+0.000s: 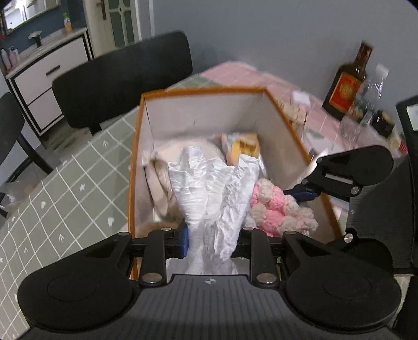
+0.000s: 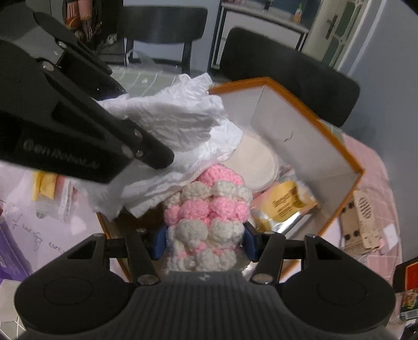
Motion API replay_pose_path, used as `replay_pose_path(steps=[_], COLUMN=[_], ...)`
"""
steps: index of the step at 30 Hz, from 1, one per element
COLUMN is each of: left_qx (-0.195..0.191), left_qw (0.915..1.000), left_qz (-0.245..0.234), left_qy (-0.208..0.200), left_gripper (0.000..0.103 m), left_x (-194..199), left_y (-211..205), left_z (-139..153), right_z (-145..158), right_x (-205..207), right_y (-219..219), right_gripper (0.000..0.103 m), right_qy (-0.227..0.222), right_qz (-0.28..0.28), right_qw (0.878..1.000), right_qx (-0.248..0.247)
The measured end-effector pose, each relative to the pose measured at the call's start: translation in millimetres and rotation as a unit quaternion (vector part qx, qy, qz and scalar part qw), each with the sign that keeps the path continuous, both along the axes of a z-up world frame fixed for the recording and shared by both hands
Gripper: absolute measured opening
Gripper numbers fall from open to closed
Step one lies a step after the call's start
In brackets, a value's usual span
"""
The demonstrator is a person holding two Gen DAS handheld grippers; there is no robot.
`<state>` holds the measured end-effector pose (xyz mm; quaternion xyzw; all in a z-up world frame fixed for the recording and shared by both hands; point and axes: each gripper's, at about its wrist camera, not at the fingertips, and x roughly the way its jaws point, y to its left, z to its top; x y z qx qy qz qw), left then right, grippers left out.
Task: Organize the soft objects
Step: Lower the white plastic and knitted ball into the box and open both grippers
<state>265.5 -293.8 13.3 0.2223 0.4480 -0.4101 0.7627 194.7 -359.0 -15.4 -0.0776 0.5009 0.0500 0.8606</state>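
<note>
Box (image 1: 277, 136) below, left claw (image 1: 211, 242) gripping white cloth (image 1: 211, 188), right claw (image 2: 205, 239) gripping knit (image 2: 206, 209)

My dining corner at home.

I'm at a table (image 1: 65, 198) under a green and pink checked cloth, with black chairs (image 1: 122, 78) pulled in at 11 o'clock. Beyond them at 10 o'clock stands a white sideboard (image 1: 44, 78) with drawers, and a panelled door (image 1: 115, 21) with glass panes at 11. At 2 o'clock a brown liquor bottle (image 1: 347, 83) and a clear plastic bottle (image 1: 373, 89) sit against the grey wall (image 1: 261, 31).
</note>
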Motion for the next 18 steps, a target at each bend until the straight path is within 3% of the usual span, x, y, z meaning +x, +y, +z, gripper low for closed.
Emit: replay_pose_path(steps=[5,7,9,12,14,18], left_qx=[0.015,0.012,0.007,0.002,0.013,0.011], left_qw=[0.9998,0.9997,0.9996,0.9994,0.9991,0.9979], left_qz=[0.001,0.003,0.005,0.007,0.005,-0.007], left_qy=[-0.012,-0.021,-0.026,-0.035,-0.041,-0.064], left_gripper=[0.034,0.041,0.068,0.084,0.088,0.088], left_x=[-2,-4,-6,-9,-10,-18], left_y=[-7,-10,-12,-15,-17,-15], left_z=[-12,-15,-16,-14,-12,1], right_z=[-8,-9,-7,-2,-1,5], right_x=[5,6,4,-1,-5,-11], right_y=[-4,-7,-6,-3,-3,-5], right_gripper=[0.061,0.066,0.072,0.073,0.076,0.078], right_qy=[0.004,0.003,-0.003,-0.014,-0.013,-0.02], right_qz=[-0.017,-0.025,-0.029,-0.026,-0.023,-0.021], right_qw=[1.0,1.0,1.0,1.0,1.0,1.0], right_qx=[0.022,0.017,0.007,-0.003,-0.005,-0.008])
